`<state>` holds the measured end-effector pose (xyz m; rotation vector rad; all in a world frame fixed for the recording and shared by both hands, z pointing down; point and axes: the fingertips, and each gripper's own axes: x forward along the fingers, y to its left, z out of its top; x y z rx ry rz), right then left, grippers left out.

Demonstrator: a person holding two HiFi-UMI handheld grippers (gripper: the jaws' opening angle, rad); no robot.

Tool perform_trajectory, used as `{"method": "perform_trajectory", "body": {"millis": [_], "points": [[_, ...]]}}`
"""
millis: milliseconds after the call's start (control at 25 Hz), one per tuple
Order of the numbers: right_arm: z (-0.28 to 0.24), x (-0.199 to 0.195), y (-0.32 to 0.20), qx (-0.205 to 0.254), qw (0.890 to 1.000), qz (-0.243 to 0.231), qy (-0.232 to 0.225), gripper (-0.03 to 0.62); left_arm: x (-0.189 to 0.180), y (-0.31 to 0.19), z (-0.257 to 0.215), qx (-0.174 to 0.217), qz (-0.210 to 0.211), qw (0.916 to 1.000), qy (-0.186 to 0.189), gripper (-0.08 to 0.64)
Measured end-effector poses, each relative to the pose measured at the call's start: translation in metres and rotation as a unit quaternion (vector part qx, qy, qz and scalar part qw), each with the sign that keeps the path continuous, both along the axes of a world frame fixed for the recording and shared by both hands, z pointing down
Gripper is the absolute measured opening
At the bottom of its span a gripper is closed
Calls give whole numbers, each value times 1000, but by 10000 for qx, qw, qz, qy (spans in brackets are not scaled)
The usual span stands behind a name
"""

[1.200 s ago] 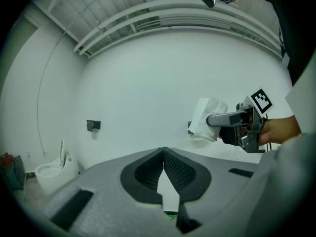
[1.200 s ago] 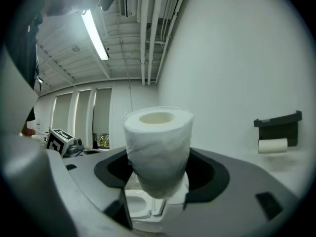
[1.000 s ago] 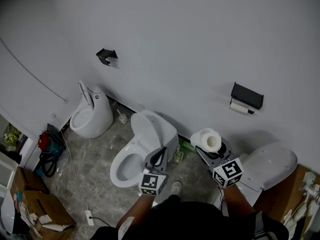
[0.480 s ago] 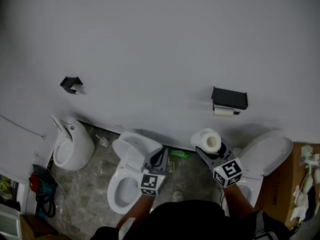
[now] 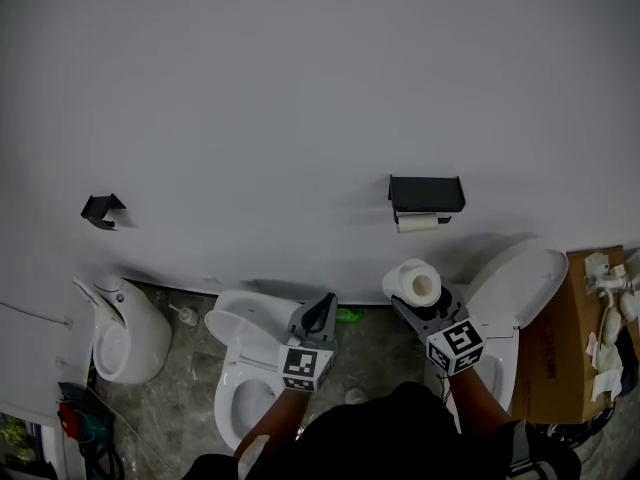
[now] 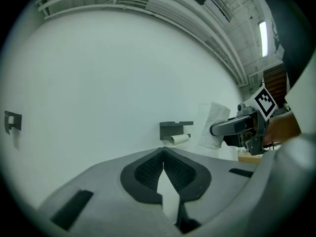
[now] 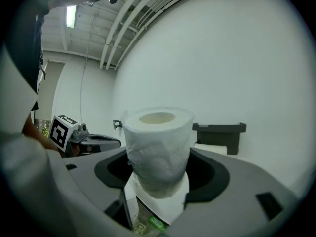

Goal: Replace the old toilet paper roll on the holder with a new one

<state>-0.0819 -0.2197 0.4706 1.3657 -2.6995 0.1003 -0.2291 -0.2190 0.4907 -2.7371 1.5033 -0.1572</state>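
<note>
Your left gripper [image 6: 163, 153]: the jaws are pressed together with nothing between them, and they point level at the wall.
Your right gripper [image 5: 432, 306]: the jaws stand wide and pinch the new roll from both sides.
New roll [image 7: 158, 144]: it stands upright between your right jaws, core hole up, with a loose sheet hanging below it.
Open toilet [image 5: 240, 373]: it sits on the floor under your left gripper, with the seat lid up.
Second toilet [image 5: 515, 293]: it is just right of your right gripper, lid raised.
Cardboard box [image 5: 555, 353]: it stands on the floor beside the second toilet, on its right.
Holder [image 5: 427, 194]: this black shelf is fixed to the white wall, beyond the new roll and well apart from it.
Old roll [image 5: 418, 222]: it is thin and lies crosswise just under the holder.
Urinal [image 5: 125, 333]: it stands far left against the wall.
</note>
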Motion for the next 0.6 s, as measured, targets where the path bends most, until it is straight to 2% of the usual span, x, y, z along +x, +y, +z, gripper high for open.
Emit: {"method": "perform_trajectory", "body": {"millis": [280, 600], "points": [[-2, 44, -11, 16, 9992, 381, 77, 298, 49, -24, -9, 159, 413, 9990, -72, 6], [-5, 88, -25, -53, 9989, 460, 16, 298, 107, -42, -9, 266, 695, 9967, -327, 6]]}}
